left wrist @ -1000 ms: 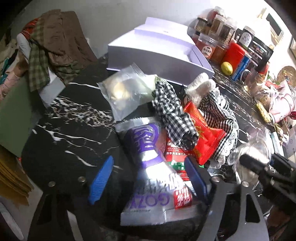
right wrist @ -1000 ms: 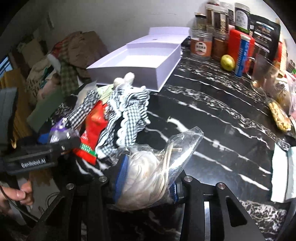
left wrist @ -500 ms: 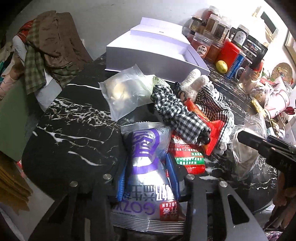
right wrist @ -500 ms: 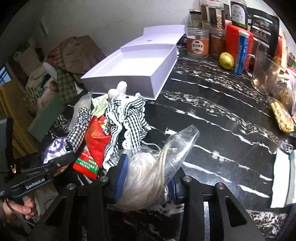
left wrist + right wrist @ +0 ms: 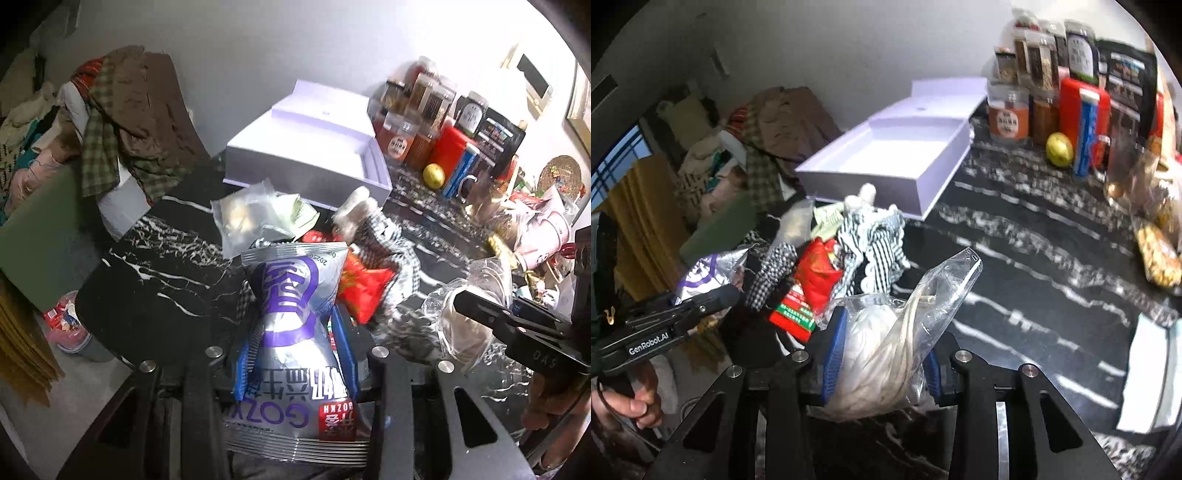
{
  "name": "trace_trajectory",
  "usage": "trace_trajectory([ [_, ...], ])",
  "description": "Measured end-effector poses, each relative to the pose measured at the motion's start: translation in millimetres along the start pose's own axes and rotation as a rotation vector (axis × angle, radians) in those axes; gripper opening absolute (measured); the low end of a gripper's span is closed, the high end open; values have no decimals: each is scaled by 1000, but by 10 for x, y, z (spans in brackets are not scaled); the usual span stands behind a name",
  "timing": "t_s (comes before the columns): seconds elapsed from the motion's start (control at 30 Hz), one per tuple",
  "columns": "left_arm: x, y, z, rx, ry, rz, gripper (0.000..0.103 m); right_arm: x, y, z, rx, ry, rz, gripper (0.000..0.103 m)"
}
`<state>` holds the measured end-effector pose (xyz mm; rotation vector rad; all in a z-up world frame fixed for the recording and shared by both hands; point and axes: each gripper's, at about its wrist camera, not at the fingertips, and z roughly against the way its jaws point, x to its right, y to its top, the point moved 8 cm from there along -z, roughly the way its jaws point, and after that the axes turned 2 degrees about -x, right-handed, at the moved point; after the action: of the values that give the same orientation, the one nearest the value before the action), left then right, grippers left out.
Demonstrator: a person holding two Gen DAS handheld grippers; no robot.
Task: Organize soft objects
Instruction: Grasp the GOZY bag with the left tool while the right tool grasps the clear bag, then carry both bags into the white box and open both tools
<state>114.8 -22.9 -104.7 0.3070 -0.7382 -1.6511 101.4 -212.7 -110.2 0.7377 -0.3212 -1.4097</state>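
Both claws are pinching: the left gripper (image 5: 295,354) is squeezing the silver snack packet (image 5: 295,314); the right gripper (image 5: 882,354) is squeezing the clear bag (image 5: 897,332); carrying both level into the white box (image 5: 894,155) looks wisest.

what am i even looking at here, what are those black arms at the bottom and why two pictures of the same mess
There is no robot here. A person holds a two-fingered hand-held gripper in each hand, and each carries a wide-angle camera looking forward along its fingers, so the black bars at the bottom are the tool itself.

The left view shows the left hand-held gripper, which has just closed, clamped on a silver and purple foil snack bag. The right view shows the right hand-held gripper clamped on a clear plastic bag of white cord.

Both look over a black marble table with a pile of checked cloths and red packets, and behind it an open white box.
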Motion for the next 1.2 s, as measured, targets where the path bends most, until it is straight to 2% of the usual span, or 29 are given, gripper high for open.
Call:
trace_trajectory([
  [0.4, 252, 338, 220, 99, 6, -71, 38, -138, 353, 347, 112, -1, 117, 37],
  [0.83, 323, 936, 130, 177, 21, -110, 38, -137, 834, 326, 173, -3, 175, 37],
  [1.2, 482, 1543, 1, 253, 27, -166, 38, -79, 1462, 211, 240, 3, 202, 37],
])
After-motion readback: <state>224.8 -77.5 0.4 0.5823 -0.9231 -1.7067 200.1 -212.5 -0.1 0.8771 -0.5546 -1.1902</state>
